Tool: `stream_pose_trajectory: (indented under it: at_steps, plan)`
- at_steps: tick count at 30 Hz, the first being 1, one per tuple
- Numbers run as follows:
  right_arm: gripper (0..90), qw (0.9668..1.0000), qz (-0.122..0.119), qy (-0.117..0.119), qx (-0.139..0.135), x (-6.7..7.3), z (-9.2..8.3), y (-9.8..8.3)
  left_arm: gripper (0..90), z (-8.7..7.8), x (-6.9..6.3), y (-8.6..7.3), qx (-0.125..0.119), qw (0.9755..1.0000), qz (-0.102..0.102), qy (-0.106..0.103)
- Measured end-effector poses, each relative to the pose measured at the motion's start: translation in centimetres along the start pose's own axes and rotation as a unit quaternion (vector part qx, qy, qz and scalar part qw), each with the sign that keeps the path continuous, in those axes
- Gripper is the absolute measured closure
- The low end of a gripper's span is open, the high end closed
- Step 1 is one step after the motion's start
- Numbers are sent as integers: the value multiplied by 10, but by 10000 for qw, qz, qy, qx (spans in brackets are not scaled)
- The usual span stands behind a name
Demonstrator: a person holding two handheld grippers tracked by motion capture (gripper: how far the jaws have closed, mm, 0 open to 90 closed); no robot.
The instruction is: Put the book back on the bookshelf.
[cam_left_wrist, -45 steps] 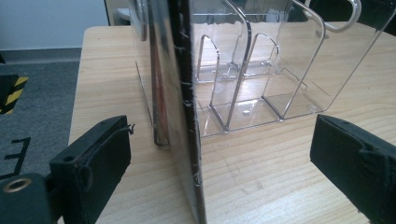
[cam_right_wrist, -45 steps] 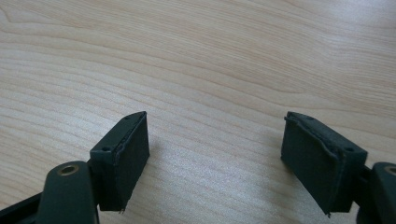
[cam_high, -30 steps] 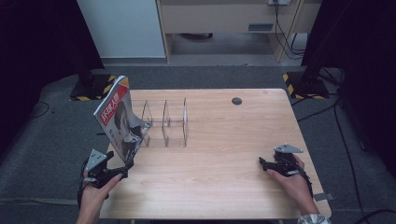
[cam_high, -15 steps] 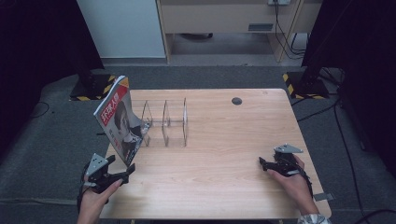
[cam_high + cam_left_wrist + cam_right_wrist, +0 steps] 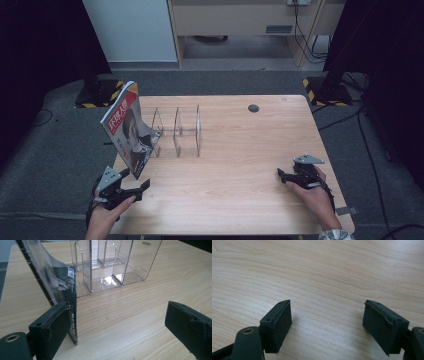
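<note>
Backing my left jaws (image 5: 142,186) off the magazine (image 5: 126,125): a second ago they sat at its lower corner, now they gape wide, holding nothing. It stands tilted in the clear rack (image 5: 176,132), left end slot, on the counter (image 5: 240,150). Placement looks done. Right jaws (image 5: 281,174) rest open, empty.

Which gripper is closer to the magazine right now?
Left. The left gripper sits just below the magazine, jaws open beside its bottom corner; the right gripper rests far across the table.
</note>
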State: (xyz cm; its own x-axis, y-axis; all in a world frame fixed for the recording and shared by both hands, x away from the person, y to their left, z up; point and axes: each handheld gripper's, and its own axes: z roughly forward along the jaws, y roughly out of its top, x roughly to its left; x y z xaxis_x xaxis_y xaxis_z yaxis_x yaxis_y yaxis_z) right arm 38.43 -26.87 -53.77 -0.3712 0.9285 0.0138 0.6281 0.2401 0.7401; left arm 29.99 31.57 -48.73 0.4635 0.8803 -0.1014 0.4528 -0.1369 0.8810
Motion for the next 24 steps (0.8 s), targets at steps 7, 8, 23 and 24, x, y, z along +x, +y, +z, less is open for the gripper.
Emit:
stream_pose_trajectory:
  at_steps: [7, 8, 23, 24]
  plan:
    - [232, 10000, -5, 1, 1, 0, 0, 0, 61, 6, -5, 6, 17, 9999, 89, -74]
    - [232, 10000, -3, 1, 1, 0, 0, 0, 60, 7, -6, 8, 19, 9999, 101, -85]
    - [226, 10000, -14, 7, 6, 0, 0, 0, 52, 27, -18, 22, 157, 9992, 320, -199]
    - [226, 10000, -14, 7, 7, 0, 0, 0, 52, 28, -19, 23, 160, 9992, 319, -201]
